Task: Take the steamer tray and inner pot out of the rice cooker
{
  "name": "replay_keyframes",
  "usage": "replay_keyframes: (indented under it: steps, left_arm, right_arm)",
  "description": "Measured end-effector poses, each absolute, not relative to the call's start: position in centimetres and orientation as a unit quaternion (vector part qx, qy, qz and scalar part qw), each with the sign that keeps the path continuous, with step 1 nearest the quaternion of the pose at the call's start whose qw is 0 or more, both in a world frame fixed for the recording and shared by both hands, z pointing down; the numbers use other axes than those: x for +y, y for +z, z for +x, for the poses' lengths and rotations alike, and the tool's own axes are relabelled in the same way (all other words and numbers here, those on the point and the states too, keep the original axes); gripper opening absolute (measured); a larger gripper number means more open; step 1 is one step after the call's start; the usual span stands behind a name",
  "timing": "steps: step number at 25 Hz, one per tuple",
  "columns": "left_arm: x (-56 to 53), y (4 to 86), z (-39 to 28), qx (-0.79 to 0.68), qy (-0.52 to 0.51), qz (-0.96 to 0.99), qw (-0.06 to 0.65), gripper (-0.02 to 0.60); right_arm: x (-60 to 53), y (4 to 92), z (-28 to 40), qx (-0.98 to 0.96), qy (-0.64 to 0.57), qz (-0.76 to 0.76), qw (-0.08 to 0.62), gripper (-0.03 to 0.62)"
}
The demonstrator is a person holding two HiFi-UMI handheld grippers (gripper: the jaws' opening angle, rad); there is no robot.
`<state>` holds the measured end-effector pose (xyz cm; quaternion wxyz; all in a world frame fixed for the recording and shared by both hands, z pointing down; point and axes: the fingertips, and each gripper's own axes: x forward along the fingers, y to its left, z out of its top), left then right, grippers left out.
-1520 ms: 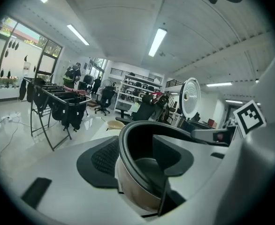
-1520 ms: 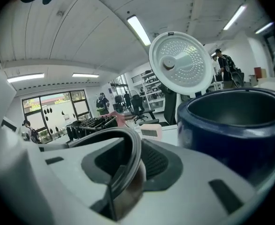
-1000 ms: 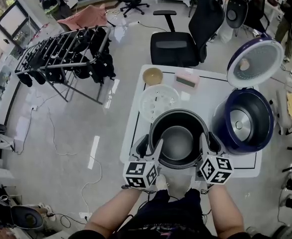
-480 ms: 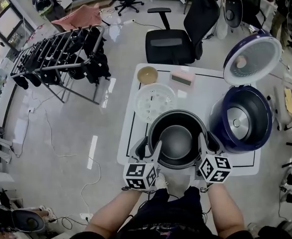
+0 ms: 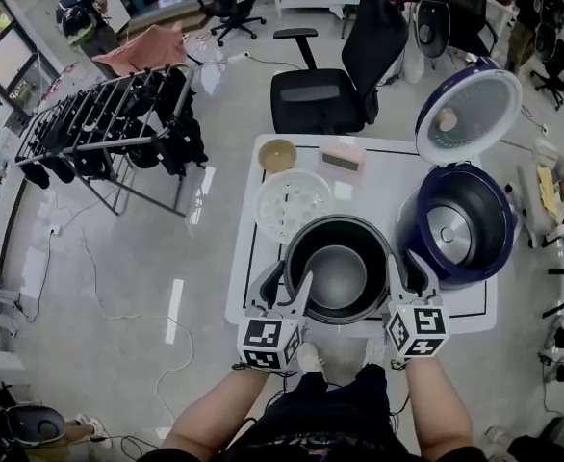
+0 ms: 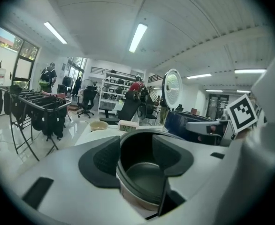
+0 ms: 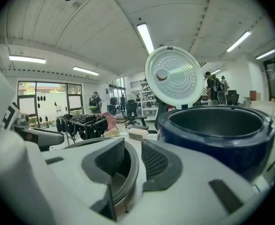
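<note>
The dark metal inner pot [image 5: 335, 275] hangs over the front of the white table [image 5: 383, 189], carried between both grippers. My left gripper [image 5: 284, 287] is shut on the pot's left rim, and in the left gripper view the pot [image 6: 144, 175] fills the space between its fingers [image 6: 102, 161]. The right gripper [image 5: 402, 275] is shut on the right rim, where the pot's edge [image 7: 129, 170] sits between its pads [image 7: 156, 161]. A white perforated steamer tray [image 5: 294, 203] lies on the table behind the pot. The navy rice cooker [image 5: 458, 227] stands to the right, lid [image 5: 467, 118] up.
A small tan bowl [image 5: 277, 154] and a pink clock [image 5: 343, 159] sit at the table's far edge. Behind the table is a black office chair [image 5: 325, 89], with a clothes rack [image 5: 109, 123] on the floor to the left. The cooker body [image 7: 217, 130] looms close beside the right gripper.
Both grippers have lifted the inner pot slightly, keeping their hold. The head view has shifted, so the table and cooker now sit a little further left.
</note>
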<state>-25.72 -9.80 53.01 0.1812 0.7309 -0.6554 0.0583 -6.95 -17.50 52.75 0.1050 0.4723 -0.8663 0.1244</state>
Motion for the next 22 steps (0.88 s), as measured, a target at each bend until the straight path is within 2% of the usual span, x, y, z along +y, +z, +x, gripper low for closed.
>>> replay_keyframes:
  steps: [2,5,6,7,15,22]
  left_arm:
    - [-10.2,51.7,-24.9,-0.64,0.056,0.749,0.163,0.198]
    - [-10.6,49.9,-23.3,-0.616,0.044,0.772,0.147,0.096]
    - [-10.7,49.2,-22.7,-0.608,0.04,0.779,0.146,0.032]
    - [-10.7,48.6,-22.0,-0.6,0.036,0.786,0.145,0.005]
    - [-8.5,43.2,-15.1,-0.552,0.038,0.828,0.093,0.002]
    - [-4.4,41.3,-10.7,-0.569,0.024,0.817,0.091,0.002]
  right_arm:
    - [-17.0,51.6,-6.6,-0.869,0.128,0.47,0.087,0.113]
    - [-15.9,49.6,-5.2,-0.869,0.135,0.473,0.056,0.002]
    - [-15.4,48.8,-4.6,-0.869,0.134,0.474,0.048,0.002]
    - [-14.9,47.9,-4.0,-0.869,0.132,0.476,0.041,0.002]
    - [-10.5,41.4,2.8,-0.857,0.126,0.5,-0.008,0.002]
    - [-7.0,38.6,6.8,-0.873,0.108,0.476,-0.012,0.002]
